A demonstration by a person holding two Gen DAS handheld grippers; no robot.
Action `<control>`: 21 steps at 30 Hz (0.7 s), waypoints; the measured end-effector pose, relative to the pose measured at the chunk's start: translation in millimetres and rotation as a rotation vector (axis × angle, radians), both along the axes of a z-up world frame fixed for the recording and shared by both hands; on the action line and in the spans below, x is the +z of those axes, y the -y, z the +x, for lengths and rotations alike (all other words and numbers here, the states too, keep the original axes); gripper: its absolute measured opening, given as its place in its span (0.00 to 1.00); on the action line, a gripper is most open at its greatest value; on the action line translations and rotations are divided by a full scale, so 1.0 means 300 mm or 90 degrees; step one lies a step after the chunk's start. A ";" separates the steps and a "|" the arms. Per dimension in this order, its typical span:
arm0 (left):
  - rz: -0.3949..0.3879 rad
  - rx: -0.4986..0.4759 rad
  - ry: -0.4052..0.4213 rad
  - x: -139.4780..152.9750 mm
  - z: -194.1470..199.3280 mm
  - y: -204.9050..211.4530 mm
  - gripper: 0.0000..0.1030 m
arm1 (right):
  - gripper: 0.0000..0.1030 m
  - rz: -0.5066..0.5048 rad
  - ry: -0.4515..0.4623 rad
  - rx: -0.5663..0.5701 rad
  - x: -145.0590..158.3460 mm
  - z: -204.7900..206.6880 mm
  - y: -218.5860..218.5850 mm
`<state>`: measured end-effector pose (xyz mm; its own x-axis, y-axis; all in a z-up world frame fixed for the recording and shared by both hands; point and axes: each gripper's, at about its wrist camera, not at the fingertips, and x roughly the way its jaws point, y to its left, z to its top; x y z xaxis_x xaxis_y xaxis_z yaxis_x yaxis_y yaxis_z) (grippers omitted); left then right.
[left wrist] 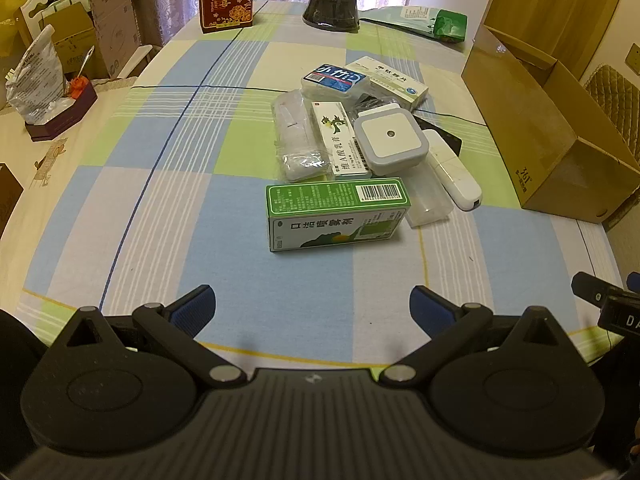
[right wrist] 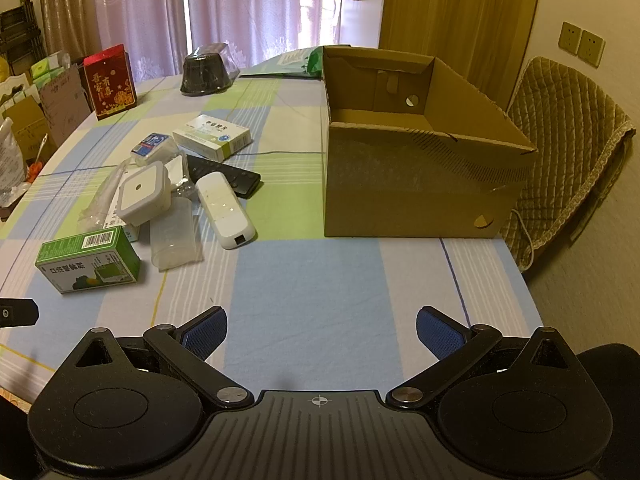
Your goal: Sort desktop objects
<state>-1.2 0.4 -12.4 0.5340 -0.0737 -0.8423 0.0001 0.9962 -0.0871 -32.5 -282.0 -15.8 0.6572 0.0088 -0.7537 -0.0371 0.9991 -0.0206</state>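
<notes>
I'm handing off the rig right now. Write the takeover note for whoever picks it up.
Left hand-held gripper: open, empty, above the tablecloth.
Right hand-held gripper: open, empty.
Green box lies nearest the left one; behind it the pile: square night light, white remote, clear cup.
Cardboard box stands open to the right; nothing visible inside.
Nothing sorted yet; all items remain.

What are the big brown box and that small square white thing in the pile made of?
The open brown box looks like matte corrugated cardboard: folded flaps, tab slots. The square night light seems smooth moulded plastic, white face on a grey body with rounded corners.
</notes>
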 end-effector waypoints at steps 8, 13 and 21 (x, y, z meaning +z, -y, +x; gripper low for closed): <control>-0.001 0.000 0.000 0.002 -0.001 0.001 0.99 | 1.00 0.002 -0.002 0.000 -0.001 0.001 0.002; -0.002 0.000 0.000 0.002 -0.002 0.001 0.99 | 1.00 0.003 -0.003 -0.001 -0.003 0.002 0.002; -0.008 0.003 -0.001 0.001 0.003 -0.005 0.99 | 1.00 0.007 -0.004 0.000 -0.007 0.006 0.005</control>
<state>-0.4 2.0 -12.0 0.5330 -0.0817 -0.8421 -0.0047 0.9950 -0.0995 -30.7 -283.7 -17.9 0.6527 0.0169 -0.7574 -0.0369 0.9993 -0.0094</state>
